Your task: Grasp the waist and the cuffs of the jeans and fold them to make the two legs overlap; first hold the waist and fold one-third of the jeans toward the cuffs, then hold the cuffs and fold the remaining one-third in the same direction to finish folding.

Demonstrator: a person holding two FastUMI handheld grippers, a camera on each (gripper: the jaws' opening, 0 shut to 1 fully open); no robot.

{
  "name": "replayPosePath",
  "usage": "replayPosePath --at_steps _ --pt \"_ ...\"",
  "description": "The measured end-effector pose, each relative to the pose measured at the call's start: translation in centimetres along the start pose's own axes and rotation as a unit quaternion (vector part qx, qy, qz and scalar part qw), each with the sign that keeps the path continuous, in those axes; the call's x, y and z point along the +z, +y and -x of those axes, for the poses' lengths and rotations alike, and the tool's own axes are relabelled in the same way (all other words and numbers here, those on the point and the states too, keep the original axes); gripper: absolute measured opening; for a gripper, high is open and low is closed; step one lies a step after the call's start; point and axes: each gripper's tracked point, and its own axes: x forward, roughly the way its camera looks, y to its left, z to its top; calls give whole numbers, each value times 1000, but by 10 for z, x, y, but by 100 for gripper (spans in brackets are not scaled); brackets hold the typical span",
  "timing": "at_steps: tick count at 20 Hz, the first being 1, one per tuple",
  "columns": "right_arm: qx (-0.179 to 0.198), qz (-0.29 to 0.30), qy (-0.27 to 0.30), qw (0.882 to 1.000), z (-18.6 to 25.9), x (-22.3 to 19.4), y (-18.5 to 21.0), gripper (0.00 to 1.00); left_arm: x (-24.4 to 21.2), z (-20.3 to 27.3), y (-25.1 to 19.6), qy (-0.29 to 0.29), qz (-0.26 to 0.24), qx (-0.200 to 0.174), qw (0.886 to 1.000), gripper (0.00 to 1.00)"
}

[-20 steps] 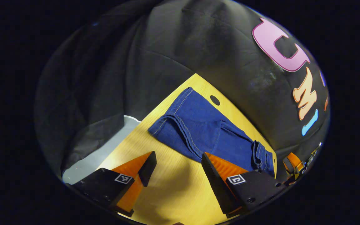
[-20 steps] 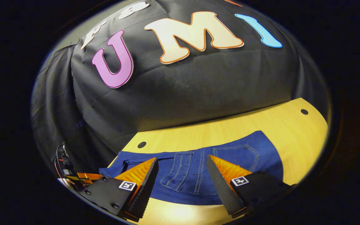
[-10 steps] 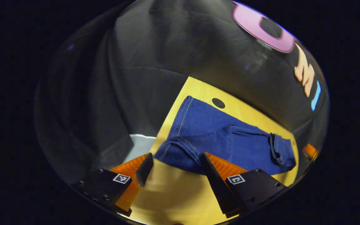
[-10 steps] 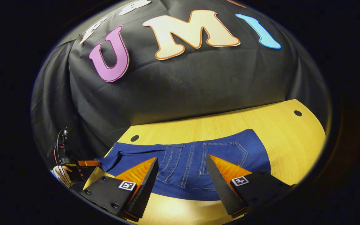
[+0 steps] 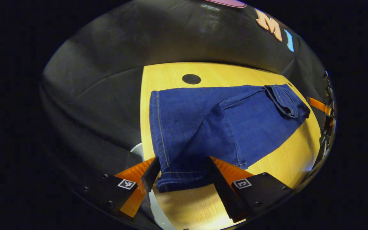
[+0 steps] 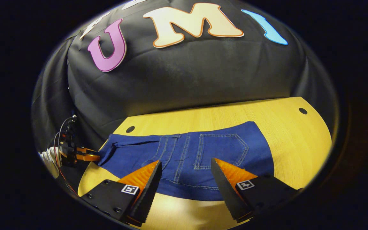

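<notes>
Jeans [image 5: 222, 124] lie flat on counter [image 5: 279, 159], no readable brand or label. Left gripper [image 5: 180, 172] jaws spread around cuff end; right gripper [image 6: 186, 179] jaws spread over waist, back pocket [image 6: 220, 150] visible.

The left gripper view is taken from close above the cuff end of the jeans [image 5: 222, 124], looking steeply down along the surface [image 5: 267, 159], which fills the frame's centre. The right gripper view is taken low from the waist side, facing the booth wall [image 6: 187, 80] in the upper frame. The jeans [image 6: 187, 156] and surface [image 6: 292, 140] are shared by both.
</notes>
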Motion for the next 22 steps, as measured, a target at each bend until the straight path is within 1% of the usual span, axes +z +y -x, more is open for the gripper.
replayPosePath --at_steps 2,3,4,6,7,8,10,11,12,13,15,16,18,19,20,22 --pt "-6 0 11 1000 -4 -6 -6 95 2 -4 -2 28 -29 -7 999 93" --pt "-9 -1 15 1000 -4 -8 -9 95 1 -3 0 41 -44 -5 998 86" --pt "-10 -1 18 1000 -5 -10 -10 95 3 -7 -2 41 -48 -9 998 81" --pt "-12 0 19 1000 -7 -10 -13 95 5 -8 -9 41 -46 -19 998 72" --pt "-14 0 20 1000 -8 -11 -14 95 4 -6 -16 40 -40 -26 998 56" --pt "-15 -1 19 1000 -8 -11 -16 95 6 -4 -22 39 -31 -35 998 43" --pt "-16 -5 18 1000 -8 -11 -18 95 1 -6 -23 39 -13 -24 999 16" --pt "-17 -6 17 1000 -7 -12 -20 95 2 -6 -23 42 -6 -17 999 9" --pt "-20 -7 16 1000 -6 -11 -22 95 1 -4 -21 44 0 -7 999 8" --pt "-20 -9 14 1000 -3 -11 -24 95 3 -3 -21 47 8 7 999 3" --pt "-20 -16 0 1000 4 -5 -27 95 4 -2 -16 53 25 48 997 0" --pt "-19 -20 -8 1000 10 0 -29 95 9 2 -21 50 29 52 997 0" --pt "-16 -24 -32 999 23 10 -34 95 33 23 -28 8 27 61 998 0" --pt "-16 -26 -43 999 30 14 -39 95 46 33 -34 -7 36 59 998 0" --pt "-14 -30 -49 998 37 16 -44 95 62 46 -42 -36 49 59 996 0" --pt "-16 -41 -53 998 50 17 -58 95 89 62 -56 -61 63 49 995 0"
